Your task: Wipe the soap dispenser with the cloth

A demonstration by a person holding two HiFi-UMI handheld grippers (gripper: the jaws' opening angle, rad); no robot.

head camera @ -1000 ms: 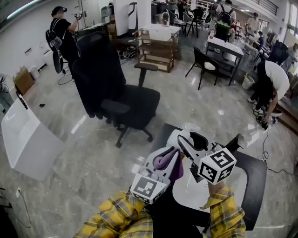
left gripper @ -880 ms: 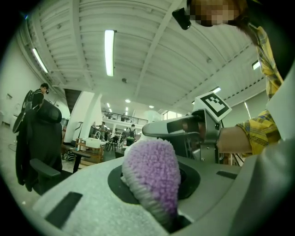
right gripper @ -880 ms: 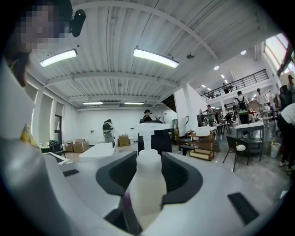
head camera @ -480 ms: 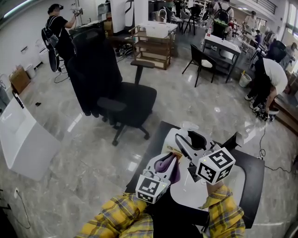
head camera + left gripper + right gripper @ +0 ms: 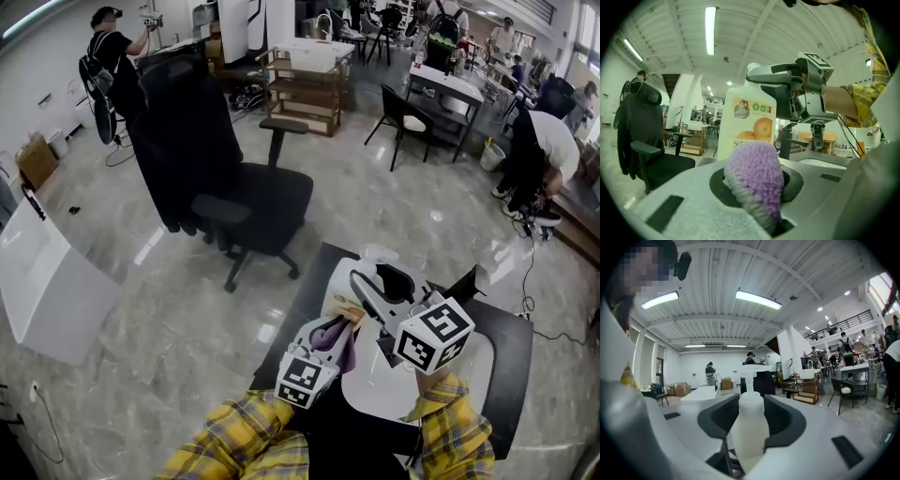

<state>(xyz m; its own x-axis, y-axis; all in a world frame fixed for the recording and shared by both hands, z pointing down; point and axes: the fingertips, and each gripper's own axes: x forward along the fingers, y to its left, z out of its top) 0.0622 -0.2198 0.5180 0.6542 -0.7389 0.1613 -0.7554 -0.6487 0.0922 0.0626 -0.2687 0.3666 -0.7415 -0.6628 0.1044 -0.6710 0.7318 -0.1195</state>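
The left gripper [image 5: 337, 324] — clamped on the purple cloth [image 5: 757, 176] — points at the upright soap dispenser [image 5: 746, 123] just ahead (label side), whose neck the right gripper [image 5: 751, 420] pinches.

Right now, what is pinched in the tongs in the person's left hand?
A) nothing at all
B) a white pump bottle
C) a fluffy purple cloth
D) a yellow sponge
C: the left gripper view shows the purple cloth bunched between the left tongs, while the right tongs grip the soap dispenser.
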